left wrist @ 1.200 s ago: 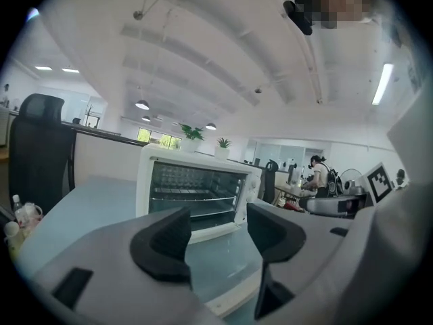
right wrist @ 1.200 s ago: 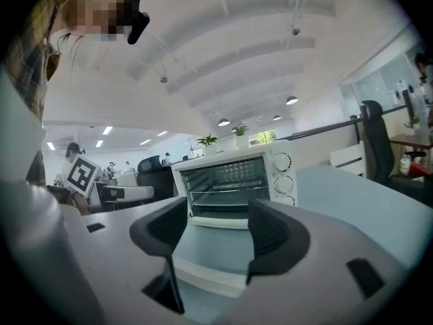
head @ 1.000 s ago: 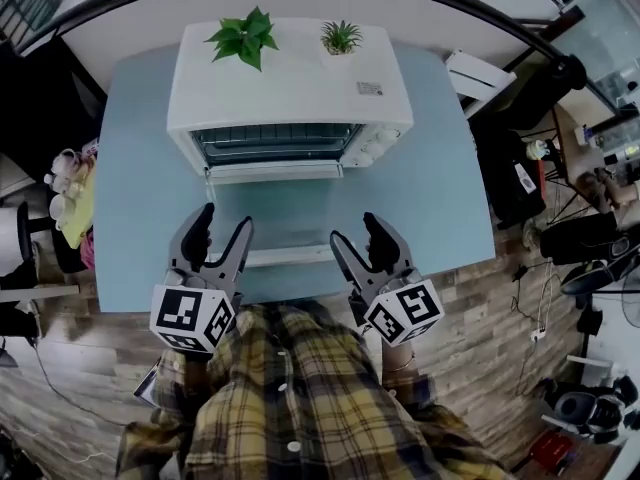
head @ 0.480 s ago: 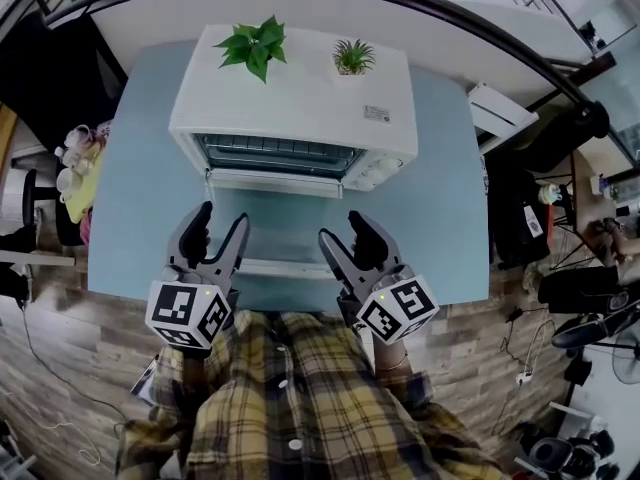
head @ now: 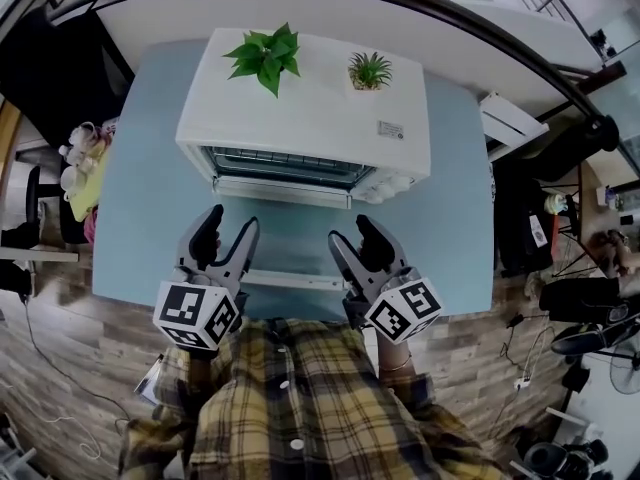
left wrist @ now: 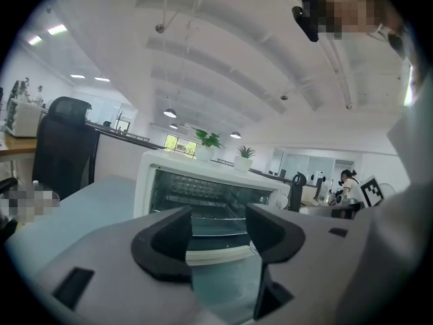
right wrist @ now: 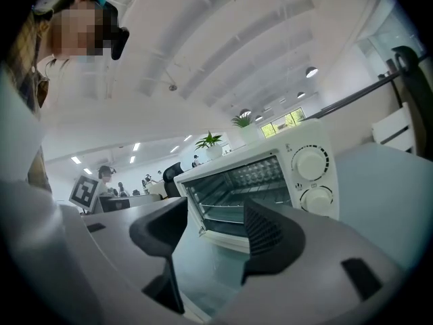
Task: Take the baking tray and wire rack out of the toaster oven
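Currently at the approach step: nothing gripped yet.

- Left gripper [head: 229, 223]: jaws spread, only air and the open door between them.
- Right gripper [head: 352, 230]: jaws likewise spread and empty.
- Both are held near level over the near edge of the table [head: 140, 218], one to each side of the door [head: 290, 280]. The door is folded down flat towards the person.
- Oven [head: 310, 108]: mouth open just past the fingertips. The rack [left wrist: 206, 202] is on its rails inside. The tray must sit lower in the cavity, but I cannot separate it from the oven floor.
- Two plants [head: 265, 56] stand on the oven roof.

Next move, as judged: carry one gripper forward over the door into the mouth, level with the rack's front wire. Close on that wire and draw it straight out, clear of the door.

Versus a second ago: both grippers have crept nearer the oven front, the right one more. Jaw spread is unchanged. Oven, door and plants have not moved on the table.
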Action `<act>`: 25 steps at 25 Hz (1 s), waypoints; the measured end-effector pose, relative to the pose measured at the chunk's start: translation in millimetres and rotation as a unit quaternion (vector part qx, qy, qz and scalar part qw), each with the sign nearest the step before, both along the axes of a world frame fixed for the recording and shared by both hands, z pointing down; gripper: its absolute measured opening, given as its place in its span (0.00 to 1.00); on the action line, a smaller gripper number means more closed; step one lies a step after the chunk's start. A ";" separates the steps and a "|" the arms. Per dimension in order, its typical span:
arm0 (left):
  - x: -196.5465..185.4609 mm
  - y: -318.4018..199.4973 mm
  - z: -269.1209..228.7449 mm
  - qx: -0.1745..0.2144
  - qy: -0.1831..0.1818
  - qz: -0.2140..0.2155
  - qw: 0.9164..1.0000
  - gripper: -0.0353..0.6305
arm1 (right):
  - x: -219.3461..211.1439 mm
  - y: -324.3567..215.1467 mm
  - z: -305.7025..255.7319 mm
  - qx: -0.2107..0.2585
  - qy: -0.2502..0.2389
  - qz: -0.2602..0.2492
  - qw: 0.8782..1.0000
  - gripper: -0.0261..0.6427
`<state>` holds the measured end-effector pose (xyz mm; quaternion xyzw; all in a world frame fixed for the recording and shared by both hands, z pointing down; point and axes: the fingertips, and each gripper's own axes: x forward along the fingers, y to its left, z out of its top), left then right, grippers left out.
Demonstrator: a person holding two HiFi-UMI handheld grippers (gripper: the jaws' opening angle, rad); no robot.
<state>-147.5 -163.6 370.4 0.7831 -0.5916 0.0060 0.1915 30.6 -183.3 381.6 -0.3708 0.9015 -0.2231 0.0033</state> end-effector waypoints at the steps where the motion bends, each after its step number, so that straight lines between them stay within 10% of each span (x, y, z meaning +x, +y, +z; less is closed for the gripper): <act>1: 0.1 -3.3 -0.5 -0.001 0.004 0.004 1.000 0.41 | -1.5 -2.1 0.2 -0.003 -0.001 0.003 1.000 0.43; 16: 1.4 -25.3 17.9 -0.031 0.078 0.029 0.996 0.40 | -23.8 -25.1 22.0 -0.064 -0.057 0.013 0.996 0.43; 25: -4.5 -40.8 40.9 -0.078 0.225 0.029 0.971 0.39 | -31.2 -38.1 43.2 -0.141 -0.139 0.041 0.979 0.43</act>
